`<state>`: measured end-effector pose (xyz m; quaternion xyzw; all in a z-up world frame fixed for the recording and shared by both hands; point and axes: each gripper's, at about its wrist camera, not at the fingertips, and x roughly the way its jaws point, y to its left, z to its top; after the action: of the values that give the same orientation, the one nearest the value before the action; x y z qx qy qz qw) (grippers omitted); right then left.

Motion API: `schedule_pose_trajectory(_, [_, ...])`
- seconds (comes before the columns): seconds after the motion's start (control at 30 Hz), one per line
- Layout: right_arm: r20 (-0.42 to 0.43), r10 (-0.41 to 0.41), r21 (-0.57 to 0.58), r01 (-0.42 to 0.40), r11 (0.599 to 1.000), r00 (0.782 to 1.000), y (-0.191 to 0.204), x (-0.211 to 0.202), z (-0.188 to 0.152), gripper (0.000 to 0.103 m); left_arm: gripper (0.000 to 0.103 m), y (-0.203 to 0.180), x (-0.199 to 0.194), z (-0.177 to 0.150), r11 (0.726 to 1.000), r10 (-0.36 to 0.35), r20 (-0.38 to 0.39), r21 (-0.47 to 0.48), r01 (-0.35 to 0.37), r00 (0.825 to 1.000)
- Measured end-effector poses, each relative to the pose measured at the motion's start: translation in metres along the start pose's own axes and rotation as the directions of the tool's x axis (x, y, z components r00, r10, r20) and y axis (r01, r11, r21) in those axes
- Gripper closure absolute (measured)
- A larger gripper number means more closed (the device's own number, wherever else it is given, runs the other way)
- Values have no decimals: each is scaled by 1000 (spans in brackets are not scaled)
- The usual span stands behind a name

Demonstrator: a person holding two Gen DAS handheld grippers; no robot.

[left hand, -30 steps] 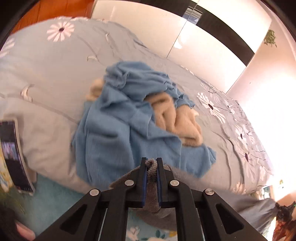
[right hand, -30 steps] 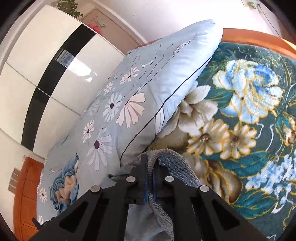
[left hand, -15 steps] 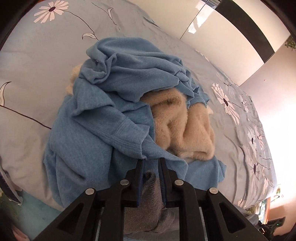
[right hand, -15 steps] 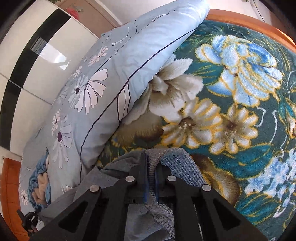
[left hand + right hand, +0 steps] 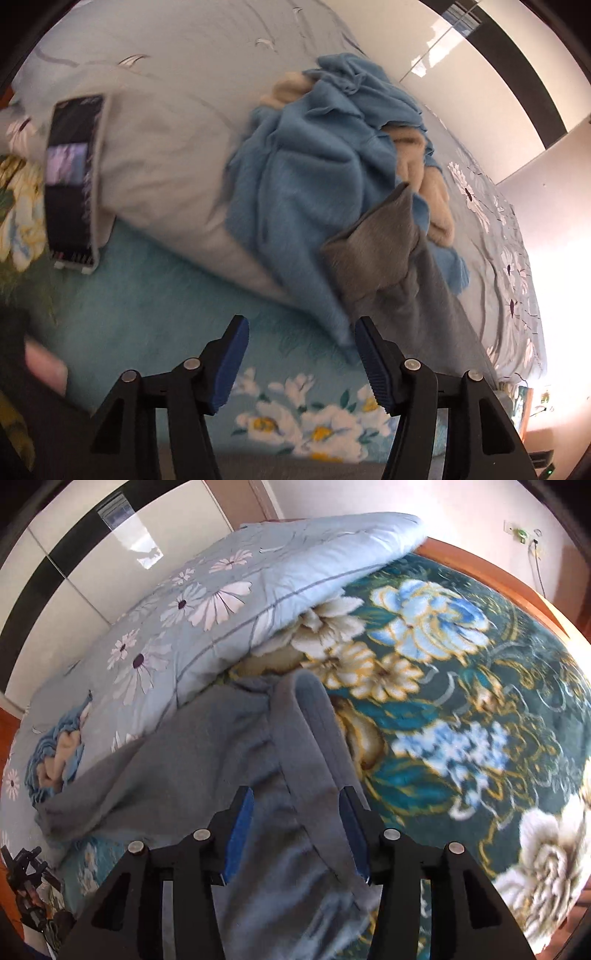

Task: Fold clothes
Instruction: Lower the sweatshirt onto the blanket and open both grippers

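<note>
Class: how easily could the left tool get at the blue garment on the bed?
Probably easily. The left tool is opening, with nothing between its pads, and the blue garment hangs just ahead; only the grey garment overlaps its right edge.

On the bed we see a quilt (image 5: 207, 602) folded back over the blanket (image 5: 461, 686), with a heap of clothes (image 5: 332, 155) lying on the quilt. A sweater (image 5: 221, 760) lies across the quilt's edge and down onto the blanket, one corner overlapping the heap. A phone (image 5: 70, 177) rests at the quilt's edge, left of the heap.
</note>
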<state>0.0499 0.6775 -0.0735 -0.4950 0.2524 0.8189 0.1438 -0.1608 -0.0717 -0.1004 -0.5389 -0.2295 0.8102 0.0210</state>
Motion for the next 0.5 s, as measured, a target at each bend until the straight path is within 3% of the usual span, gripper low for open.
schedule_pose_trajectory(0.1, [-28,-23,88,25,996,999,-29,-17,-41,53,39,25,-21,-37,998,50,-3,-39,-51,999])
schedule_pose_trajectory(0.27, [-77,94,323,-64,944,993,-67,-7,-93,48,39,55,-49,-90,989,128,-48,-62,-131,991])
schedule_pose_trajectory(0.4, [-49,184,449,-143,882,982,-71,8,-111,48,39,76,-63,-120,984,120,-99,-122,-132,988])
schedule_pose_trajectory(0.5, [-43,223,484,-175,857,974,-63,18,-115,47,38,86,-59,-130,976,117,-130,-168,-138,985])
